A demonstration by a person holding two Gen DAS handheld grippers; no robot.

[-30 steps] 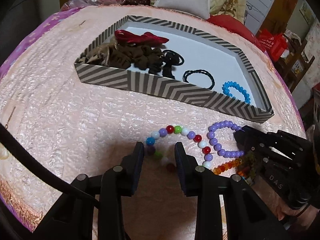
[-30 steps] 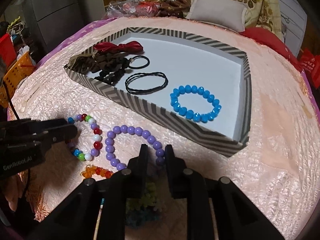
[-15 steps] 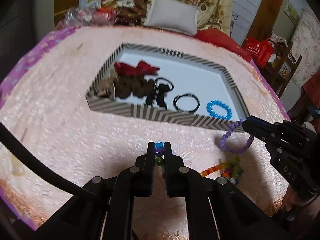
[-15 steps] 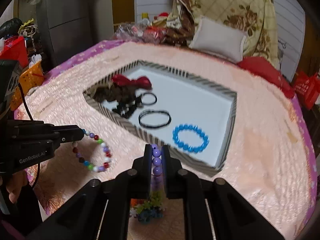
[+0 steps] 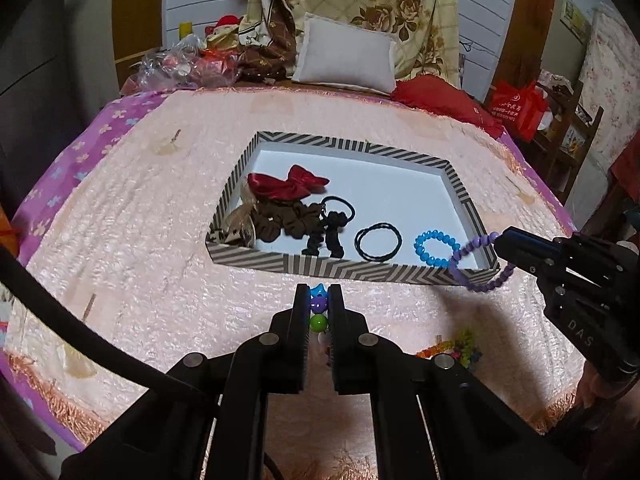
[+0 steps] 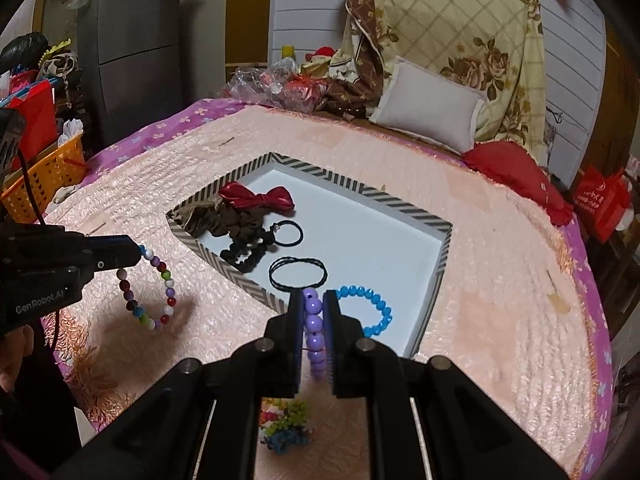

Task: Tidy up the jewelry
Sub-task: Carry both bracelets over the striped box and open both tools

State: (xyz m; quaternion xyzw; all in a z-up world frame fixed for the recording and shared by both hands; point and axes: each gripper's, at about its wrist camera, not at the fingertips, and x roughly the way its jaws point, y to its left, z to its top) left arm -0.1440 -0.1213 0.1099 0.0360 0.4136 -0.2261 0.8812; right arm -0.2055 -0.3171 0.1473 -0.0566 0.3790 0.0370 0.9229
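Observation:
My left gripper (image 5: 319,300) is shut on a multicoloured bead bracelet (image 6: 150,292), which hangs from it above the pink bedspread left of the box. My right gripper (image 6: 312,308) is shut on a purple bead bracelet (image 5: 476,264), held in the air at the near right corner of the striped box (image 5: 256,262). The box's white floor holds a blue bead bracelet (image 5: 434,248), a black cord loop (image 5: 378,242), black and brown scrunchies (image 5: 296,220) and a red bow (image 5: 290,186).
A small bright bead cluster (image 6: 284,426) and an orange bead strand (image 5: 434,350) lie on the bedspread near its front edge. A white pillow (image 5: 346,56), a red cushion (image 5: 440,98) and piled bags sit at the far side. An orange basket (image 6: 40,178) stands left of the bed.
Both grippers closed on their bracelets and lifted them off the bedspread. They have risen and drawn back, so the whole box now shows.

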